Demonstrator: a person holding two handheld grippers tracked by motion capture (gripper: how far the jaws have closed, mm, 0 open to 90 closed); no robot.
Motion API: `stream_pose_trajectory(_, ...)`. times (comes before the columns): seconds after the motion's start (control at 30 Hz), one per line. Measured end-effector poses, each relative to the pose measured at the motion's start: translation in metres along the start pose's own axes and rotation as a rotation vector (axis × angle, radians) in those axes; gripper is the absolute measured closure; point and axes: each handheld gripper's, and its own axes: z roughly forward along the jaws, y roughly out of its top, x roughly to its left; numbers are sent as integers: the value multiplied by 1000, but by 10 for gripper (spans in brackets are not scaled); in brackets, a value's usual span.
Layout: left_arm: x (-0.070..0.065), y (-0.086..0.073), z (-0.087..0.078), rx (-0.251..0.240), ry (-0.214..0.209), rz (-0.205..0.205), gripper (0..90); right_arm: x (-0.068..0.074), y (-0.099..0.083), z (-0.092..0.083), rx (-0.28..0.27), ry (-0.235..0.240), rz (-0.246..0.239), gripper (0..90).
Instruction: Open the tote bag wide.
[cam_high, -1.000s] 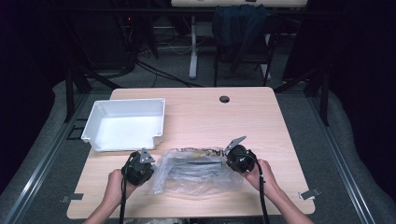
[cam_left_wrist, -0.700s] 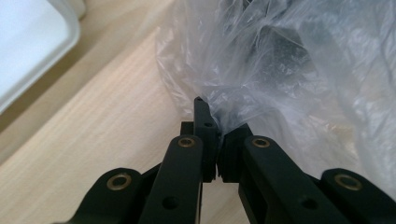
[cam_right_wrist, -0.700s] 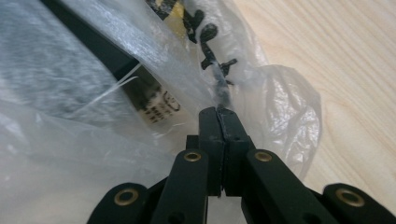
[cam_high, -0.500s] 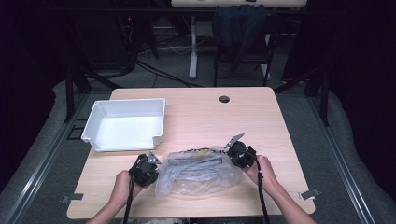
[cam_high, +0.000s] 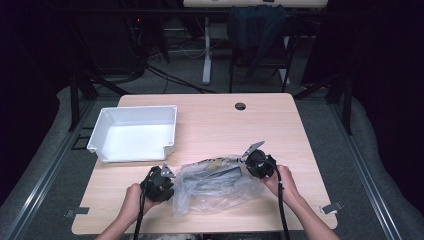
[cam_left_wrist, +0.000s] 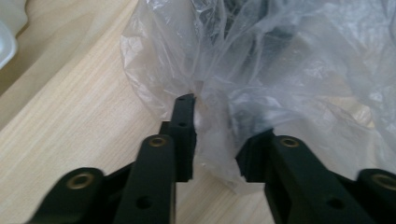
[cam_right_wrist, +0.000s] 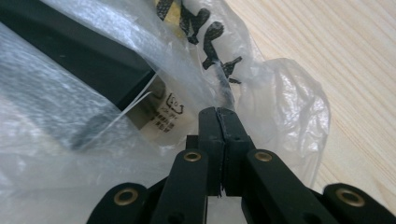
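A: Where is the bag, and what has hold of it?

B: A clear plastic bag lies crumpled at the near edge of the wooden table, with dark things inside that cannot be made out. A person holds a gripper at each end. The right gripper has its jaws pressed together on a fold of the plastic at the bag's right end. The left gripper sits at the bag's left end; its jaws have just been opening and now stand apart, with loose plastic bunched between them but not pinched.

A: Anything else on the table?

B: A white tray, empty, stands well apart toward the far left.

A: How would the left side best take hold again?

B: Probably by sliding the open jaws further over one clear fold near the bag's edge before closing, so they catch film and not the contents. The right grip should stay firm and low, keeping the bag taut without lifting it or tearing the thin plastic
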Motion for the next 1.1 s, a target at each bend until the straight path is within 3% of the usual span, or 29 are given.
stream_pose_trajectory(0.13,7,-5,-8,17,-32,-3,467,1,-1,-4,-2,1,-8,894)
stream_pose_trajectory(0.3,16,-14,-21,31,-30,0,380,0,-2,-6,-4,1,-4,894)
stream_pose_trajectory(0.37,22,-17,-27,30,-39,-7,376,-1,-2,-6,-10,1,3,894)
stream_pose_trajectory(0.53,32,-22,-43,13,-16,-13,368,-2,-1,-8,-9,-6,1,894)
stream_pose_trajectory(0.73,38,-30,-47,21,-13,-14,360,0,-2,-6,-29,-5,19,895)
stream_pose_trajectory(0.8,42,-33,-53,5,-5,-21,355,-2,-1,-8,0,-7,-4,895)
stream_pose_trajectory(0.93,51,-35,-70,-39,26,-46,355,-2,0,-7,0,-6,-4,895)
stream_pose_trajectory(1.03,54,-30,-81,-78,20,-57,350,0,0,-5,-20,-10,10,895)
stream_pose_trajectory(1.1,52,-22,-84,-102,19,-43,345,-1,1,-7,0,-6,-10,895)
